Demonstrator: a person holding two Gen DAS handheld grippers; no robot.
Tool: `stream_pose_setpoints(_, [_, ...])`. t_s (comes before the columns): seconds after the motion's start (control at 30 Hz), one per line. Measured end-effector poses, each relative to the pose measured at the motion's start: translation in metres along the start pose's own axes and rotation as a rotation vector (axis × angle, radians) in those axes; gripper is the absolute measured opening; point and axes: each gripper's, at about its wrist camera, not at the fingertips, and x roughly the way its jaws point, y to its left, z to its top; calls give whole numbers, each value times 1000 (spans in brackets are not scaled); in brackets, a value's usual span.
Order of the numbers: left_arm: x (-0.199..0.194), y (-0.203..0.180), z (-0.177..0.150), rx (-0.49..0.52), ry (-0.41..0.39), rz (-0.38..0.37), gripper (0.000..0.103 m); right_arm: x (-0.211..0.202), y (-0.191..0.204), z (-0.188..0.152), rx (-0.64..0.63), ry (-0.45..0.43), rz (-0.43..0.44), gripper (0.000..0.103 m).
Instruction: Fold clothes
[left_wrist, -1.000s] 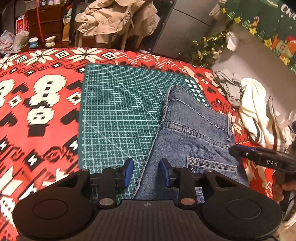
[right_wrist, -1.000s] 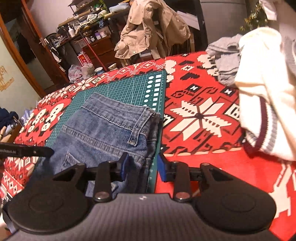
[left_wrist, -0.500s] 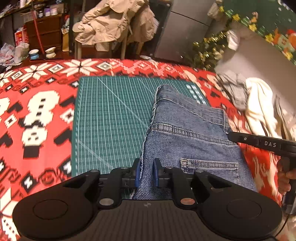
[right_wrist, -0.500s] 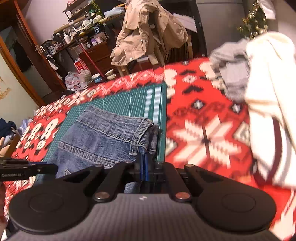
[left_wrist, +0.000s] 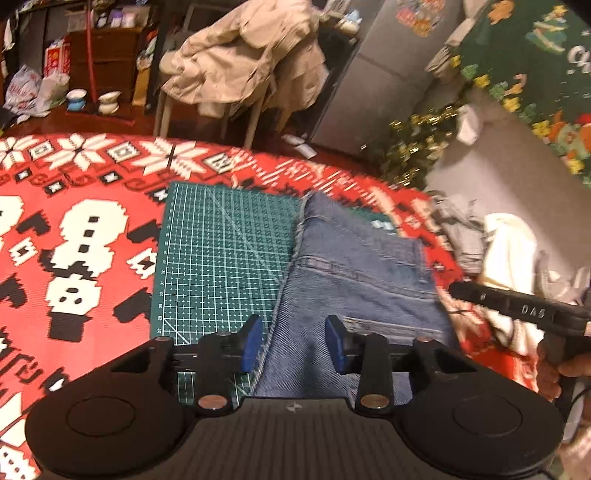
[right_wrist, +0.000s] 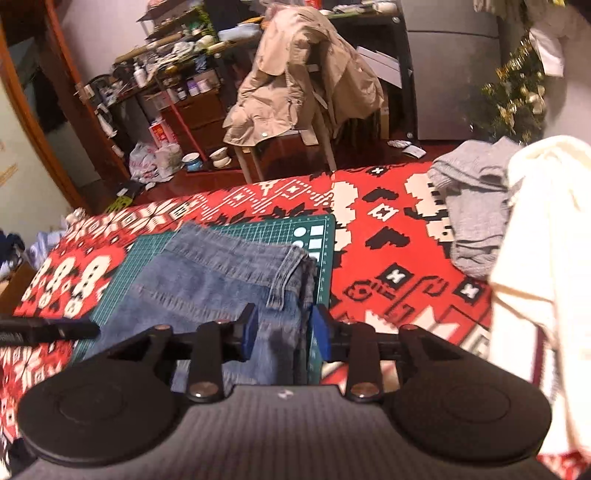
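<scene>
Now we see the folded jeans (left_wrist: 354, 280) lying on the green cutting mat (left_wrist: 221, 258), over its right half and reaching its right edge, with the waistband toward the far edge of the mat. The mat itself lies on a red patterned tablecloth (left_wrist: 74, 229) that covers the table.

Our left gripper (left_wrist: 294, 349) hangs over the near left edge of the jeans. Its blue pads (left_wrist: 252, 347) stand apart, having just been opening, and the denim edge shows in the gap below them, but the pads do not press on it. From the left wrist view, the other tool comes in from the right side, held by a hand (left_wrist: 561, 373) at the frame's edge.

Our right gripper (right_wrist: 282, 332) hangs over the near right edge of the jeans (right_wrist: 221, 280), close to the right edge of the mat (right_wrist: 321, 236). Its jaws also stand apart after just opening; the folded denim and a belt loop (right_wrist: 284, 280) show between and beyond the pads, with no grip on them.

Toward the right edge of the table lie a grey garment (right_wrist: 472, 210) and a cream sweater (right_wrist: 543, 236), touching each other and well apart from the jeans. Beyond the far edge of the table, a beige coat (right_wrist: 303, 77) hangs over a chair.
</scene>
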Motion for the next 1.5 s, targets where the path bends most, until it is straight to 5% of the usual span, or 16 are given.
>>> stream_pose_setpoints(0.13, [-26, -12, -12, 75, -16, -13, 54, -39, 12, -18, -77, -11, 14, 68])
stream_pose_setpoints(0.3, [-47, -31, -37, 204, -47, 14, 71, -83, 31, -44, -96, -15, 59, 84])
stream_pose_setpoints(0.5, [-42, -42, -69, 222, 2, 44, 75, -118, 66, -75, -199, -53, -1, 102])
stream_pose_setpoints(0.6, [-41, -48, -79, 211, 3, 115, 75, -126, 84, -89, -271, -67, -63, 102])
stream_pose_setpoints(0.83, [-45, -65, -88, 260, 11, 109, 75, -134, 95, -107, -275, -36, -63, 102])
stream_pose_setpoints(1.0, [-39, -75, -86, 343, 52, 80, 75, -143, 98, -109, -283, -169, -157, 102])
stream_pose_setpoints(1.2, [-24, -72, -77, 226, 63, 133, 74, -132, 96, -107, -225, -84, -151, 102])
stream_pose_setpoints(1.3, [-15, -67, -72, 187, 79, 173, 58, -124, 95, -108, -218, -106, -182, 100])
stream_pose_setpoints(1.5, [-9, -46, -70, 62, 93, 163, 35, -108, 104, -109, -201, -146, -218, 56])
